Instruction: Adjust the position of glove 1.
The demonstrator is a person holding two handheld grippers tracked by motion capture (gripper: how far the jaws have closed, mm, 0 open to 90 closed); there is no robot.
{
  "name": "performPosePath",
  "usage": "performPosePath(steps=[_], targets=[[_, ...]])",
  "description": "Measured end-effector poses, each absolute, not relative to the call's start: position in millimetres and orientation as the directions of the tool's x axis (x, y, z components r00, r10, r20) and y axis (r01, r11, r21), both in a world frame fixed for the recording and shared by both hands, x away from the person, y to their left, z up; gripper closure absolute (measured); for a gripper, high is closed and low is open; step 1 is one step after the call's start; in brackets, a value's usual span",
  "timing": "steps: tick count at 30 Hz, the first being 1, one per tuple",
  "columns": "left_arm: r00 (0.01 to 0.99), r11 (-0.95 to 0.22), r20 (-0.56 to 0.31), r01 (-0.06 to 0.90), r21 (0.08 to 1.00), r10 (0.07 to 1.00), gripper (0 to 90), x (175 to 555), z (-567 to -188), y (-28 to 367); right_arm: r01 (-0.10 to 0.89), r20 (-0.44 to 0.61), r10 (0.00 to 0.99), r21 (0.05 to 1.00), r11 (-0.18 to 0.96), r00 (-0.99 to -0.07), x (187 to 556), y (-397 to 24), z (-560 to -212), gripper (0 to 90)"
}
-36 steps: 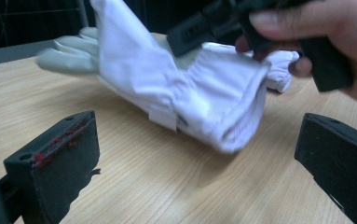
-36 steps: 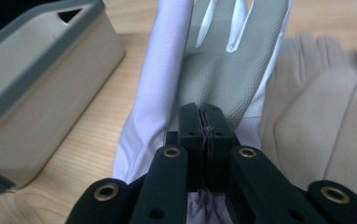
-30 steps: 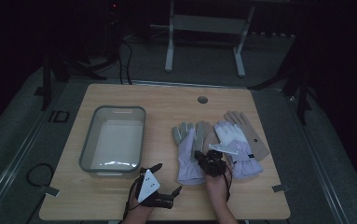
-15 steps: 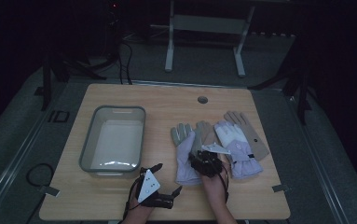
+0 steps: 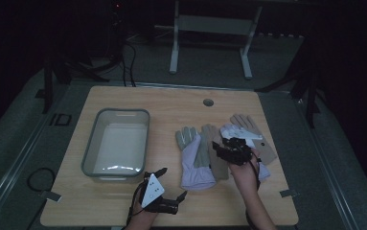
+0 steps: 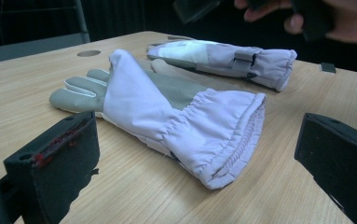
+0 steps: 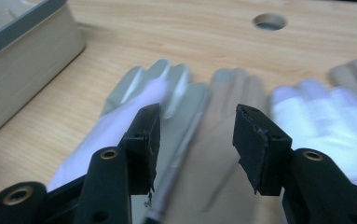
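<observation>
Gloves: two lavender-and-grey gloves lay flat on the right half of the tabletop (image 5: 171, 103), fingers pointed toward the far edge.
Left glove (image 5: 194, 160): just beside the right glove, lavender cuff folded over a grey palm, gathered cuff turned toward the person's edge; seen close in the left gripper view (image 6: 167, 116).
Right glove (image 5: 248, 139): partly hidden under the right hand, tan and white fingers visible beyond it.
Right gripper (image 5: 232, 149): held above the inner edges of the two gloves, lifted clear of the fabric.
Right jaws: had just been opening, stood about half apart with nothing between them; in the right gripper view (image 7: 195, 140) looked down on blurred glove fingers.
Left gripper (image 5: 158, 193): hovered low near the person's edge of the tabletop, in front of the tray, white three-cornered plate on top.
Left jaws: wide apart and empty in the left gripper view (image 6: 199, 154), aimed at the cuff of the left glove, well short of it.
Tray (image 5: 91, 153): grey, rectangular, empty-looking, on the left half of the tabletop, well apart from the gloves.
Round hole (image 5: 208, 102): in the tabletop near the far edge, beyond the gloves.
</observation>
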State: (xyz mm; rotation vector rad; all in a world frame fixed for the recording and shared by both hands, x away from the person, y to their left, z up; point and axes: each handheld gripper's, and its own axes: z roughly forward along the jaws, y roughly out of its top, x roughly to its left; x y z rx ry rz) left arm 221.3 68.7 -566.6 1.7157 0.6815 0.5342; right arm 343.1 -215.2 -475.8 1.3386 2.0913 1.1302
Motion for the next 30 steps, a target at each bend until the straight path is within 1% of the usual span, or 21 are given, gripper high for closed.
performPosePath(steps=[1, 4, 10, 11, 12, 13, 15, 16, 19, 26, 30], targets=[[0.727, -0.174, 0.000, 0.165, 0.971, 0.686, 0.0, 221.3, -566.6, 68.8, 0.553, 0.074, 0.886, 0.804, 0.218, -0.457, 345.5, -223.7, -469.8, 48.3], [0.727, -0.174, 0.000, 0.164, 0.971, 0.686, 0.0, 221.3, -566.7, 68.8, 0.557, 0.069, 0.884, 0.799, 0.229, -0.462, 348.1, -236.3, -464.9, 47.6], [0.726, -0.170, -0.004, 0.167, 0.971, 0.687, 0.0, 221.5, -566.7, 68.6, 0.556, 0.040, 0.882, 0.789, 0.261, -0.470, 348.8, -258.0, -462.7, 47.8], [0.726, -0.170, -0.005, 0.167, 0.971, 0.687, 0.0, 221.5, -566.7, 68.6, 0.559, 0.017, 0.886, 0.781, 0.278, -0.464, 348.7, -268.6, -464.1, 48.1], [0.727, -0.171, -0.005, 0.168, 0.971, 0.687, 0.0, 221.6, -566.7, 68.6, 0.559, 0.017, 0.886, 0.781, 0.278, -0.464, 348.7, -268.6, -464.1, 48.1], [0.727, -0.172, -0.005, 0.169, 0.971, 0.687, 0.0, 221.7, -566.6, 68.6, 0.576, 0.028, 0.887, 0.769, 0.276, -0.462, 348.5, -281.2, -466.7, 48.0], [0.728, -0.173, -0.004, 0.169, 0.970, 0.686, 0.0, 221.7, -566.6, 68.4, 0.583, 0.033, 0.888, 0.765, 0.272, -0.458, 347.8, -287.5, -467.9, 48.0], [0.728, -0.174, -0.004, 0.169, 0.970, 0.686, 0.0, 221.7, -566.6, 68.3, 0.584, 0.030, 0.881, 0.759, 0.288, -0.473, 345.6, -298.8, -470.3, 48.0], [0.728, -0.175, -0.004, 0.170, 0.970, 0.686, 0.0, 221.8, -566.6, 68.2, 0.577, 0.022, 0.866, 0.755, 0.312, -0.499, 341.7, -312.4, -472.8, 48.1], [0.726, -0.176, -0.004, 0.172, 0.969, 0.688, 0.0, 222.0, -566.6, 68.1, 0.542, 0.032, 0.844, 0.780, 0.313, -0.535, 343.5, -333.1, -472.3, 48.5], [0.726, -0.178, -0.003, 0.172, 0.969, 0.688, 0.0, 222.1, -566.5, 68.2, 0.542, 0.020, 0.840, 0.772, 0.331, -0.542, 350.0, -333.5, -475.7, 49.4]])
